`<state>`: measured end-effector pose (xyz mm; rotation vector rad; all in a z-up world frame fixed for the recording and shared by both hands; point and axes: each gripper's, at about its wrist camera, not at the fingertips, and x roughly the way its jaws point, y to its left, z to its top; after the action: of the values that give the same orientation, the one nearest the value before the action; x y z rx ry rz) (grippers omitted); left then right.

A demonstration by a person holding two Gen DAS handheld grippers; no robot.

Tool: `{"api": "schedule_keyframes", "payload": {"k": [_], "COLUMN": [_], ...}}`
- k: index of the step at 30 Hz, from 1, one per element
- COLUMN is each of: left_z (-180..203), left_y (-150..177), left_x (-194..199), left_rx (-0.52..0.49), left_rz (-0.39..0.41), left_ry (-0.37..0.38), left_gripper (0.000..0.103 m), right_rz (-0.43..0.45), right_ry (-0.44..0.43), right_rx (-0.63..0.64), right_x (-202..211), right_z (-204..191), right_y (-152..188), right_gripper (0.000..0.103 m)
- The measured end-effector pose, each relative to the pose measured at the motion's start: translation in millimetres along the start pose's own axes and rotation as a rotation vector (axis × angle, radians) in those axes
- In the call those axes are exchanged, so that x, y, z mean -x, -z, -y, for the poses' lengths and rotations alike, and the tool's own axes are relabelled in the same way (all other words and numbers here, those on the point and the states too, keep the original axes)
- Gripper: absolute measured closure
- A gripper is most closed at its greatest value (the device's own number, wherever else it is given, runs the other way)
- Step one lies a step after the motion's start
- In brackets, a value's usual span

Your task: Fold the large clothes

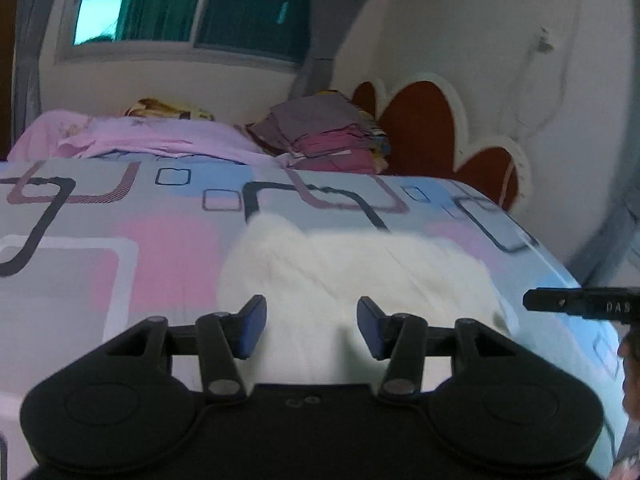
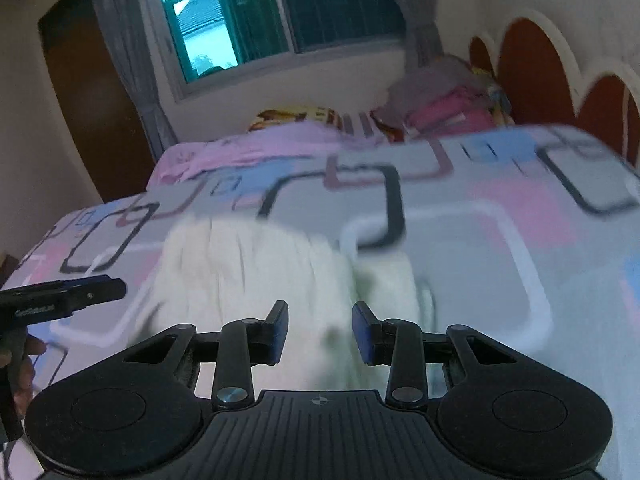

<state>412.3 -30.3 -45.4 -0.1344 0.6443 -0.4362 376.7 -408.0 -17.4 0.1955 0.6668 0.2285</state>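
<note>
Black gripper parts fill the bottom of both views. Both the left gripper (image 1: 311,326) and the right gripper (image 2: 320,332) have their blue pads apart, with nothing pinched between them. They hang just over a white garment (image 1: 352,272) that lies bunched on the bed (image 1: 120,240), near the edge closest to the person.

That white cloth looks soft, light and floppy, I think. It would sag and slide if lifted in the middle, so it seems best to take it by two corners or along one edge, one gripper on each side.

Much is hard to see. Both pictures are smeared, so the cloth's folds, sleeves and edges do not show. Its near part hides under the grippers. I cannot tell what kind of clothing it is. A pile of folded clothes (image 1: 332,136) sits far back by the headboard (image 1: 432,128).
</note>
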Motion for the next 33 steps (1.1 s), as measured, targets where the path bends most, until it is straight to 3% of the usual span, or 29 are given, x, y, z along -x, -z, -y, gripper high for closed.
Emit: {"api": "schedule_keyframes", "payload": {"k": [6, 13, 20, 26, 31, 32, 33], "left_z": [1.9, 6.4, 13.7, 21.0, 28.2, 30.5, 32.7], "left_y": [-27.9, -7.0, 10.7, 11.1, 0.0, 0.6, 2.4], "left_x": [-59.9, -100.3, -116.1, -117.3, -78.7, -64.6, -52.2], "left_rx": [0.021, -0.006, -0.06, -0.116, -0.12, -0.121, -0.122], "left_rz": [-0.066, -0.135, -0.137, -0.157, -0.135, -0.117, -0.105], "left_ry": [0.056, 0.083, 0.053, 0.027, 0.03, 0.04, 0.044], "left_gripper": [0.054, 0.054, 0.051, 0.051, 0.051, 0.047, 0.036], "right_rz": [-0.067, -0.167, -0.159, -0.167, -0.115, -0.096, -0.08], "right_ry": [0.013, 0.075, 0.081, 0.093, 0.063, 0.049, 0.049], "right_rx": [0.045, -0.018, -0.075, -0.061, -0.094, -0.1, -0.104], "right_x": [-67.6, -115.5, -124.1, -124.2, -78.3, -64.3, -51.6], "right_z": [-17.3, 18.4, 38.1, 33.8, 32.6, 33.0, 33.7], "right_y": [-32.8, 1.5, 32.0, 31.9, 18.3, 17.7, 18.0], "right_gripper": [0.067, 0.067, 0.067, 0.067, 0.067, 0.067, 0.067]}}
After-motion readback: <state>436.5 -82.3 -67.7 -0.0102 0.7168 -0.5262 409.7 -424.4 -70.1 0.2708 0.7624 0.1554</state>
